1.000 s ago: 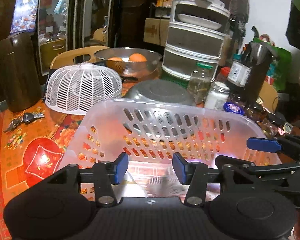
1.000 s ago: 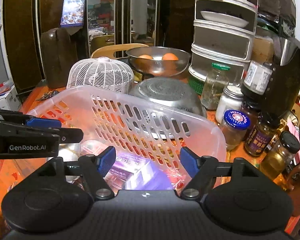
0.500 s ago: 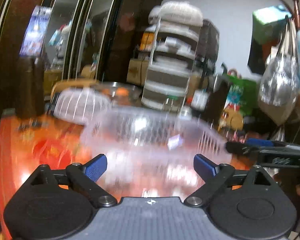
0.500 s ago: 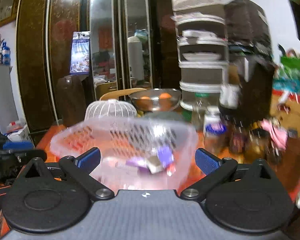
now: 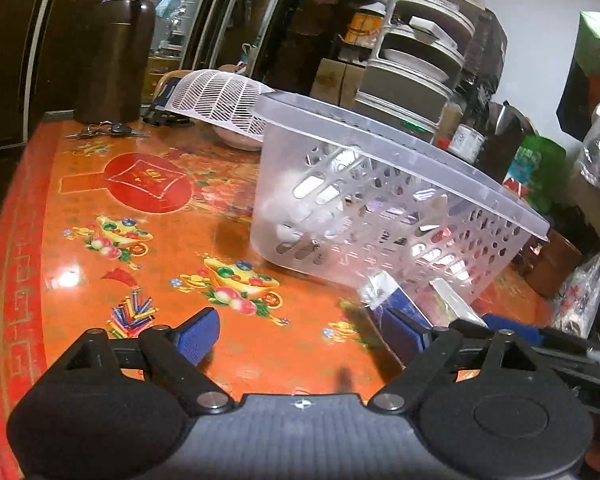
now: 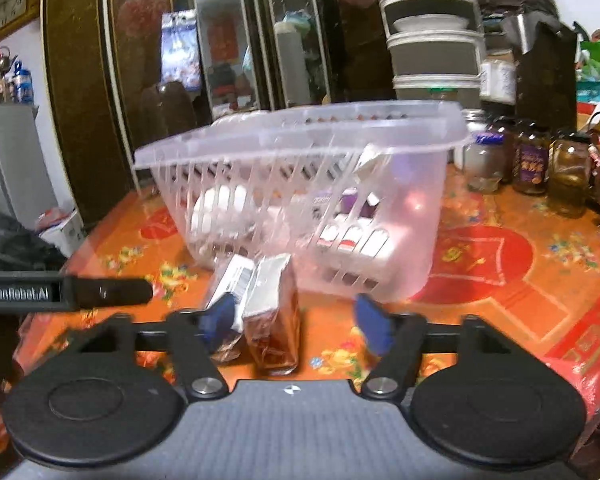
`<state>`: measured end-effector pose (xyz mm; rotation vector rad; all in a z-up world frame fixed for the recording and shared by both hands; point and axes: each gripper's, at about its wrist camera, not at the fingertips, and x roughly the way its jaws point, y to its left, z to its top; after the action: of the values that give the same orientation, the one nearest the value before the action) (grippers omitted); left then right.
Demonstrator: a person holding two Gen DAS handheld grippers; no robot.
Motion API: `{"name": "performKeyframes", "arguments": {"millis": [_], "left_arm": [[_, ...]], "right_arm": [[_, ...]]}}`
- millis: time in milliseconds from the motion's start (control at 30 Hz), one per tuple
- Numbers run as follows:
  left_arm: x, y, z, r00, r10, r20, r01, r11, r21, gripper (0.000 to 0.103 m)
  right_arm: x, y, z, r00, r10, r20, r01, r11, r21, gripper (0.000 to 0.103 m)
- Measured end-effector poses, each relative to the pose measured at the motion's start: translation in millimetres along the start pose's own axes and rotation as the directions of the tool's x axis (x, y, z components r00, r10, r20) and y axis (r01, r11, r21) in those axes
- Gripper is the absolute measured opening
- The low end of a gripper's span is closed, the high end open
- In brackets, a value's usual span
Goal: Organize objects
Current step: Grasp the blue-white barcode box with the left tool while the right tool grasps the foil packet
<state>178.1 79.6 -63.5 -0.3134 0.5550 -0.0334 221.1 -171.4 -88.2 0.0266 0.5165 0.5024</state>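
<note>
A clear perforated plastic basket (image 5: 380, 184) (image 6: 308, 184) stands on the orange patterned table (image 5: 120, 208) and holds white, purple and red packages. Two foil-wrapped packets lie on the table in front of it, a silver-and-brown one (image 6: 274, 312) and a white-labelled one (image 6: 230, 280); they also show in the left wrist view (image 5: 404, 300). My left gripper (image 5: 300, 338) is open and empty, low over the table before the basket. My right gripper (image 6: 296, 322) is open, its fingers on either side of the packets, not closed on them.
A white mesh food cover (image 5: 220, 100), a brown jug (image 5: 114, 60) and keys (image 5: 104, 131) sit at the far left. Jars (image 6: 532, 164) line the right side. A tiered steamer rack (image 5: 416, 56) stands behind. The table edge (image 6: 596, 344) is near on the right.
Both grippers have pulled back out of the basket and dropped low toward the table, and both have opened wider. The two foil packets now lie in front of the basket.
</note>
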Motion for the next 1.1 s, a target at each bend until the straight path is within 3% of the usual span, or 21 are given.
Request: {"name": "performKeyframes", "arguments": {"millis": [67,333,500,633,733,800,833,900,967,1100], "left_arm": [[3.4,-0.4,-0.1,1.0,0.003,-0.011,-0.003,1.0,-0.007,0.091],[9.2,-5.9,-5.3,0.999,0.007,-0.037,-0.006,0.999,0.035,0.091],[9.6,-7.5,-6.9,0.999,0.015,-0.038,-0.014,0.999,0.041,0.091],[10.4,-10.0,-7.7,0.999,0.026,-0.042,-0.023,0.998,0.058,0.091],[12.8,-9.3,-7.3,0.998,0.026,-0.052,-0.023,0.998,0.053,0.091],[12.3,-10.0,-7.6,0.998,0.026,-0.052,-0.023,0.998,0.055,0.091],[12.2,-10.4,-7.9,0.998,0.025,-0.053,-0.022,0.998,0.056,0.091],[11.8,-11.2,-8.3,0.998,0.022,-0.054,-0.018,0.998,0.059,0.091],[11.0,-13.9,-8.6,0.999,0.01,-0.049,-0.006,0.997,0.071,0.091],[12.2,-30.6,-11.7,0.998,-0.015,-0.065,0.025,0.987,0.159,0.091]], "right_arm": [[0.5,3.4,-5.3,1.0,-0.031,-0.005,0.031,0.999,-0.021,0.053],[20.8,14.1,-6.6,0.989,-0.062,-0.132,0.048,0.993,-0.107,0.055],[29.1,15.9,-0.3,0.984,-0.081,-0.159,0.058,0.988,-0.142,0.056],[39.1,13.2,3.4,0.983,-0.053,-0.176,0.031,0.991,-0.128,0.066],[44.6,18.5,4.7,0.98,-0.037,-0.195,0.007,0.988,-0.154,0.08],[45.7,19.0,5.1,0.98,-0.038,-0.196,0.007,0.987,-0.159,0.079],[44.4,18.7,4.4,0.98,-0.037,-0.194,0.005,0.987,-0.161,0.076],[39.1,17.3,2.7,0.984,-0.03,-0.178,0.001,0.987,-0.161,0.056],[33.7,11.4,1.7,0.987,-0.029,-0.16,0.007,0.99,-0.138,0.027],[22.9,-8.4,3.0,0.989,-0.011,-0.146,-0.001,0.997,-0.079,0.027]]}}
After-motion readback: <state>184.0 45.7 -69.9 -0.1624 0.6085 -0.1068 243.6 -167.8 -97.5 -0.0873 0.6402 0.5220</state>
